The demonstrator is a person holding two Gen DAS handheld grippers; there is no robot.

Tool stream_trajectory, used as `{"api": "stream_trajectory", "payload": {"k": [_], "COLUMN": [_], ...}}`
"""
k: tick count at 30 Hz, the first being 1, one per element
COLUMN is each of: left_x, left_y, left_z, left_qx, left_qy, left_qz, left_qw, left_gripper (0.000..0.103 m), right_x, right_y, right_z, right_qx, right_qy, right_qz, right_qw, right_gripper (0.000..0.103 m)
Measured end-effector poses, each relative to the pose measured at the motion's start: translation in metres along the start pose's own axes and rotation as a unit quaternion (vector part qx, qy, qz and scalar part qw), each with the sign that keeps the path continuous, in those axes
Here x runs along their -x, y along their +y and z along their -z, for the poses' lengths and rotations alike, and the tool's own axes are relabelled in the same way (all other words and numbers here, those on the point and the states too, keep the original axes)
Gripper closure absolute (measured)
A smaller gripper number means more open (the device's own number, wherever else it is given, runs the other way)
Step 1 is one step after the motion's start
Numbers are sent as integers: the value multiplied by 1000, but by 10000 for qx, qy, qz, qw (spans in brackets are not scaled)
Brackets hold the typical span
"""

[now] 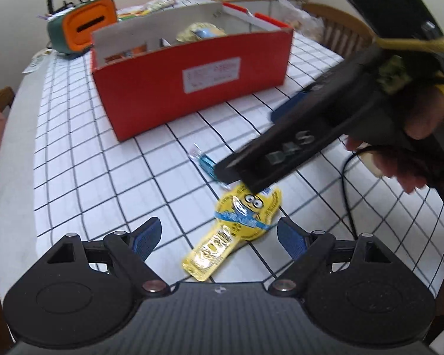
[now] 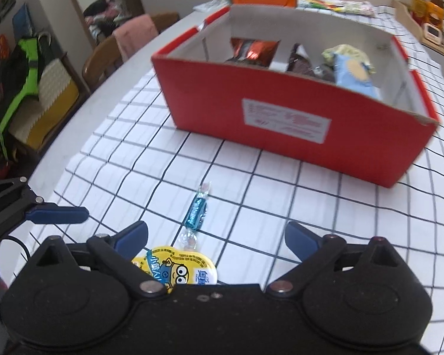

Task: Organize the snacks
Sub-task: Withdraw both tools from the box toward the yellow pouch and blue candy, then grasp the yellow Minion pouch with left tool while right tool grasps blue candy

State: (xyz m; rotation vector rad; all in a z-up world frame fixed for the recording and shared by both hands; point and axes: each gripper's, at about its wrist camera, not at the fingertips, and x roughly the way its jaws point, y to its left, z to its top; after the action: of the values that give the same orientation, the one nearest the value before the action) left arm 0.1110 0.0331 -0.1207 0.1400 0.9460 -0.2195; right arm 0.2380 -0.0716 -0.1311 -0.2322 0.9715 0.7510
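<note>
Judging by how things lie, the sorting is partly done. Starting at the left, the left hand-held gripper (image 1: 219, 238) hangs over the checked bench (image 1: 74, 148) with jaws wide and empty, the yellow cartoon snack pack (image 1: 236, 230) lying flat between them but untouched. Just beyond it lies the blue wrapped candy (image 2: 196, 209), also loose. Further right, the right hand-held gripper (image 2: 216, 236) stands wide too, holding nothing. Behind, the red box (image 2: 281, 112) already holds several packets. Two snacks are left to box.
</note>
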Motion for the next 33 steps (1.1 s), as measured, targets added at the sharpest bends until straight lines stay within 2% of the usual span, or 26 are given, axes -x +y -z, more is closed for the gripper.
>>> {"api": "stream_trajectory", "payload": {"k": [3, 9, 19, 26, 29, 33], "left_x": [-6, -17, -29, -36, -39, -45], "left_y": [-7, -14, -18, -20, -21, -21], "left_z": [1, -1, -5, -8, -9, -12], "left_qx": [-157, -298, -466, -581, -614, -636], "left_qy": [79, 155, 246, 284, 319, 379], "left_qz": [-37, -92, -147, -136, -86, -80], "left_qw": [9998, 9994, 9985, 9978, 9976, 9972], "left_gripper": [17, 17, 17, 17, 17, 17], "right_x": [-12, -27, -33, -32, -31, -29], "right_y": [5, 12, 23, 20, 15, 5], "right_z": [-2, -4, -6, -5, -5, -4], "right_qx": [177, 495, 1129, 1191, 1089, 925], "right_qy": [135, 265, 214, 165, 135, 89], "right_qz": [-6, 61, 218, 133, 86, 27], "right_qw": [9998, 9984, 9931, 9927, 9939, 9957], "right_gripper": [8, 23, 56, 81, 88, 92]}}
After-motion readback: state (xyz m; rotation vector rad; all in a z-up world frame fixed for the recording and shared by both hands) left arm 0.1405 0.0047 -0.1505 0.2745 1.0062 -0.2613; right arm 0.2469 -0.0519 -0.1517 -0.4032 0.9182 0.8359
